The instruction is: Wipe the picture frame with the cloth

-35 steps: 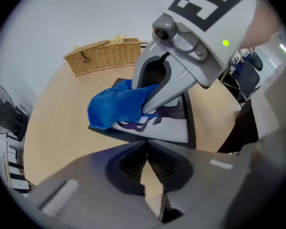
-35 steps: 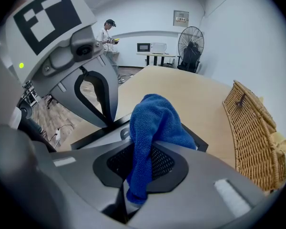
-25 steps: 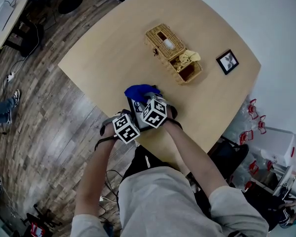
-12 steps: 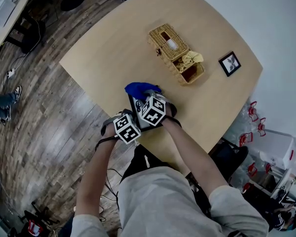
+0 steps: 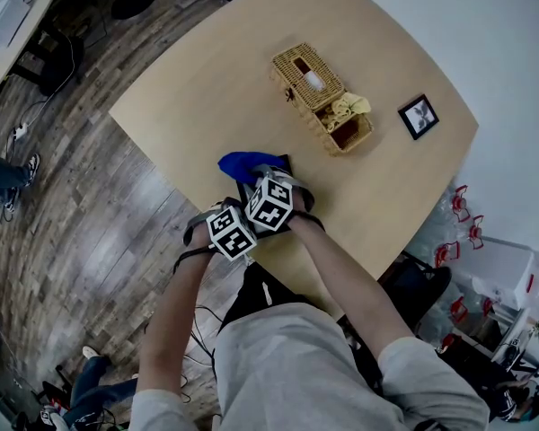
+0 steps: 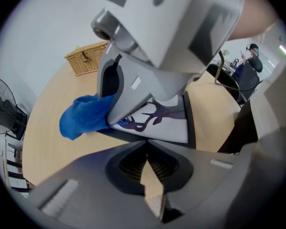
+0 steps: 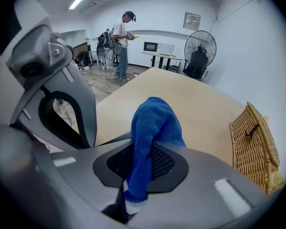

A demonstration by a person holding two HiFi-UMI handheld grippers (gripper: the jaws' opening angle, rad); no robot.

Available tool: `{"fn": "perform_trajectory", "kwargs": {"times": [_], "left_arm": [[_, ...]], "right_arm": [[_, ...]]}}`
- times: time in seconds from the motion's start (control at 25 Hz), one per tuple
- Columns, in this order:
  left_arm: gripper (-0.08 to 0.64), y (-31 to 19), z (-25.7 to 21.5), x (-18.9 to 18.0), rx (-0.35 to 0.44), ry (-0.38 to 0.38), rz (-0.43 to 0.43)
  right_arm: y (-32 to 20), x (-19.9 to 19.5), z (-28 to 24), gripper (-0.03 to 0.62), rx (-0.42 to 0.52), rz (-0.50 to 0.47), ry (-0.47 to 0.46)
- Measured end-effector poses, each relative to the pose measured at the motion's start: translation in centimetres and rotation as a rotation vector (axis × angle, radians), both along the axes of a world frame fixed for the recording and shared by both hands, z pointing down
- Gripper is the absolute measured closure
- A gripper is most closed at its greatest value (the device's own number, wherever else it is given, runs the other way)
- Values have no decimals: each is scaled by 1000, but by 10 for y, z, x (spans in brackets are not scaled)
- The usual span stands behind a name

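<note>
A black picture frame (image 6: 164, 120) with a white print lies flat near the front edge of the wooden table (image 5: 207, 70). My right gripper (image 5: 257, 178) is shut on a blue cloth (image 5: 239, 162). The cloth (image 7: 155, 120) hangs out of its jaws and rests on the frame's left part (image 6: 83, 118). My left gripper (image 6: 146, 147) is shut, its tips against the frame's near edge with nothing seen between them. In the head view both marker cubes cover most of the frame (image 5: 286, 165).
A wicker basket (image 5: 319, 83) holding a yellow cloth (image 5: 349, 106) stands mid-table. A small framed picture (image 5: 419, 116) lies at the table's right. The table edge runs right under my hands. A fan (image 7: 200, 54) and a standing person (image 7: 121, 37) are across the room.
My right gripper has slid the blue cloth a little to the left and away across the frame. The left gripper has followed slightly.
</note>
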State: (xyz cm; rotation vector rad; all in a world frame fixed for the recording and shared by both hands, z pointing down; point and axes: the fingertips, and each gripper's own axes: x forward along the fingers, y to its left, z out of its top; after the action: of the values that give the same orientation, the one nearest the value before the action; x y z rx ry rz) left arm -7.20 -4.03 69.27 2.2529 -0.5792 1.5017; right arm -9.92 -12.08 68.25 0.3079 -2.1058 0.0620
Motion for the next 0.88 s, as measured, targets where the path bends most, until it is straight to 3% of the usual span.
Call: {"fn": "perform_trajectory", "kwargs": {"times": [0.32, 0.88], "left_arm": [[506, 0, -1, -1, 0, 7, -4], [506, 0, -2, 0, 6, 1, 2]], "right_arm": [[16, -4, -1, 535, 1, -117, -7], [45, 5, 0, 535, 11, -203, -12]]}}
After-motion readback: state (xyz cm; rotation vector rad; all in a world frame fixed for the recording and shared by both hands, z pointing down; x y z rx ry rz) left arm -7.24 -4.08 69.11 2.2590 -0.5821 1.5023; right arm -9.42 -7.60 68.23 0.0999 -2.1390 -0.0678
